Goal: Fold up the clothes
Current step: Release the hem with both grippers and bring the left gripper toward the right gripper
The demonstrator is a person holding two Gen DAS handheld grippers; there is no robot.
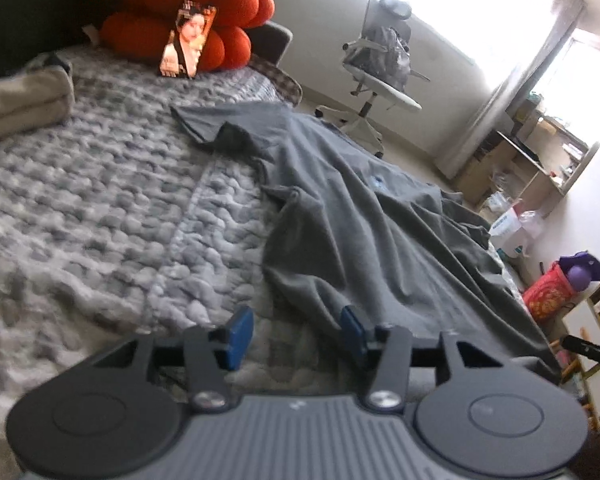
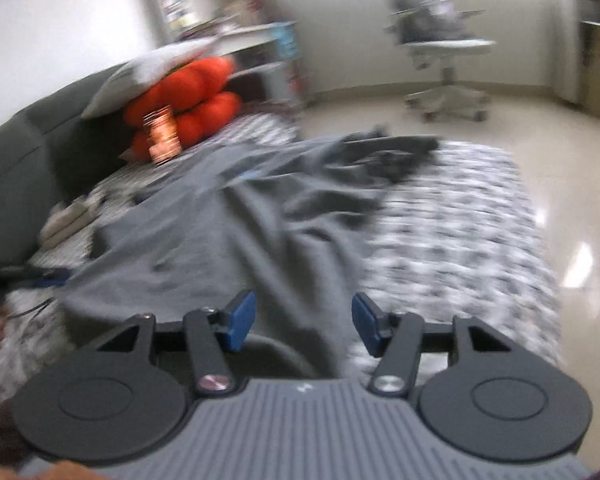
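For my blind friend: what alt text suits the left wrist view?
A wrinkled grey T-shirt lies spread on a knobbly grey blanket, the open blue-tipped left claw at its near hem. Orange cushions sit behind.

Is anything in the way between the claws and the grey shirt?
Nothing visible. The grey shirt lies spread on the blanket right in front of the left claw and the right claw, both open.

Bright daylight pours through a wide window [image 1: 440, 12] onto pale walls and a glossy cream floor [image 2: 560, 168]. A white office chair [image 1: 374, 76] stands near a cluttered wooden desk [image 1: 516, 160]; orange cushions [image 1: 188, 24] sit on the grey-blanketed bed [image 1: 100, 200].
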